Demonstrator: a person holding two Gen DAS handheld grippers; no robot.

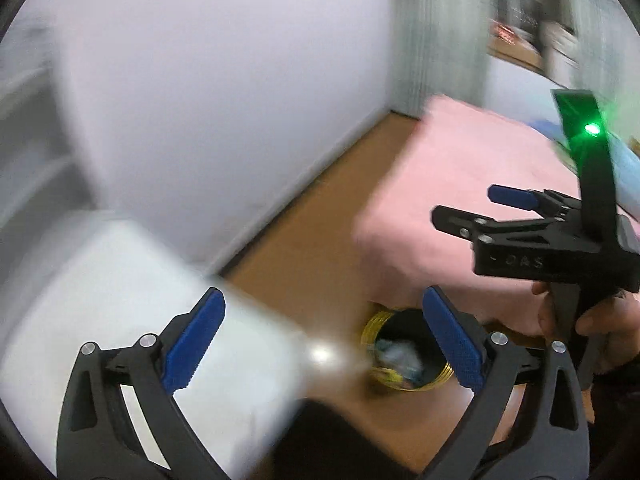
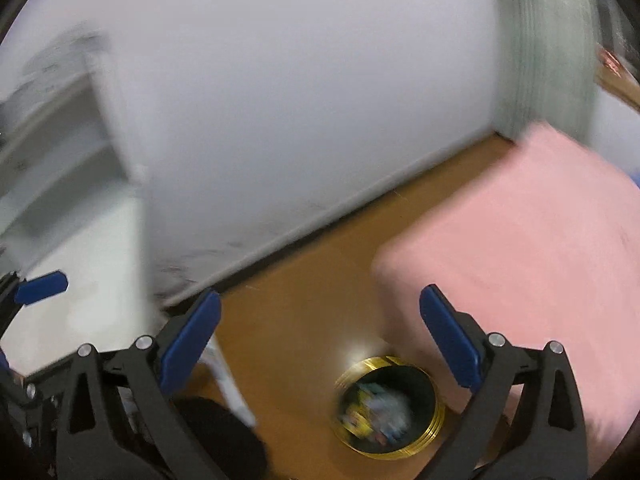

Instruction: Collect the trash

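Observation:
A round black bin with a gold rim (image 1: pixel 370 330) stands on the wooden floor below both grippers, beside the pink bed. Blurred wrappers and paper trash (image 1: pixel 398 356) lie inside it. My left gripper (image 1: pixel 322 308) is open, with nothing between its blue pads. In the right wrist view the bin (image 2: pixel 438 412) sits low between the fingers, with the trash (image 2: pixel 376 404) in it. My right gripper (image 2: pixel 320 304) is open and empty well above the bin. It also shows at the right of the left wrist view as a right gripper (image 1: pixel 476 208) held by a hand (image 1: pixel 604 328).
A pink-covered bed (image 2: pixel 520 240) fills the right. A white table (image 1: pixel 120 300) is at the left, with a white shelf unit (image 2: pixel 60 168) behind it. A white wall (image 2: pixel 300 100) and a green curtain (image 2: pixel 548 40) stand beyond the brown floor (image 2: pixel 312 320). Both views are motion-blurred.

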